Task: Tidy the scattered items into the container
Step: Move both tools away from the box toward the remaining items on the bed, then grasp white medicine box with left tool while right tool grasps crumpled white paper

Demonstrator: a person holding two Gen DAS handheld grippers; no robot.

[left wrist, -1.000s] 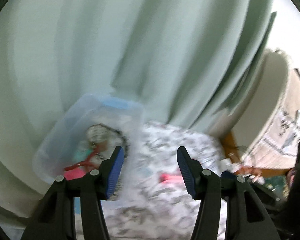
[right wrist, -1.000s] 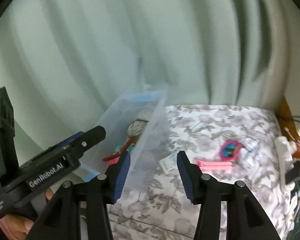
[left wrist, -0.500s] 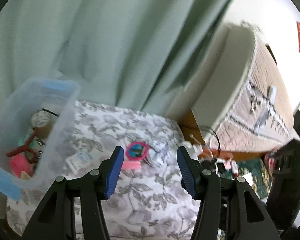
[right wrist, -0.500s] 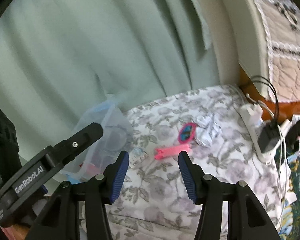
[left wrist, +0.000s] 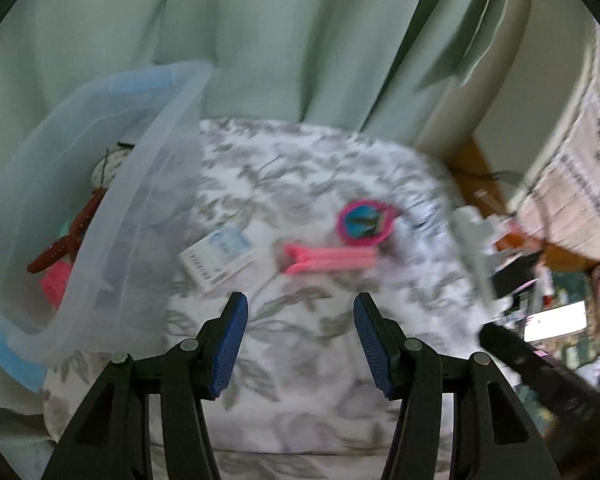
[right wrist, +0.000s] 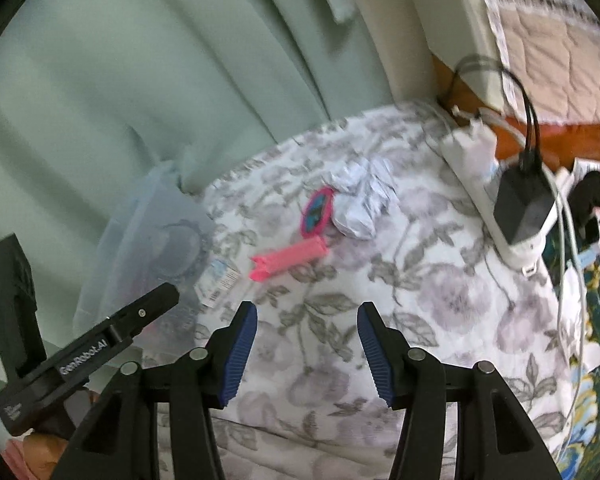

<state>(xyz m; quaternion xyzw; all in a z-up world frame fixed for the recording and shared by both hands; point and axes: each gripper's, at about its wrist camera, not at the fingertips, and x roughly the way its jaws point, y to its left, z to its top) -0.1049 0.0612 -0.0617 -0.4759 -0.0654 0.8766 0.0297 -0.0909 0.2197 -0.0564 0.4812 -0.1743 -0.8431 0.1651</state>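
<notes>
A clear plastic container (left wrist: 112, 184) stands at the left of a floral cloth (left wrist: 308, 344) and holds several items, among them a red strap. On the cloth lie a pink clip (left wrist: 330, 261) (right wrist: 287, 259), a round pink-rimmed blue item (left wrist: 366, 223) (right wrist: 317, 211), a small white packet (left wrist: 217, 259) (right wrist: 219, 278) and crumpled white wrapping (right wrist: 362, 200). My left gripper (left wrist: 300, 344) is open and empty, just short of the clip. My right gripper (right wrist: 306, 350) is open and empty, nearer than the clip. The container (right wrist: 148, 248) shows at the left in the right wrist view.
A green curtain (left wrist: 260, 40) hangs behind. A white power strip (right wrist: 496, 200) with a black adapter and cables lies at the cloth's right edge. A padded bed edge (right wrist: 540, 40) rises at the right. The left gripper's body (right wrist: 88, 356) is at lower left.
Both grippers have swung from the container toward the loose items on the cloth and come closer to them. Both stay open and empty.
</notes>
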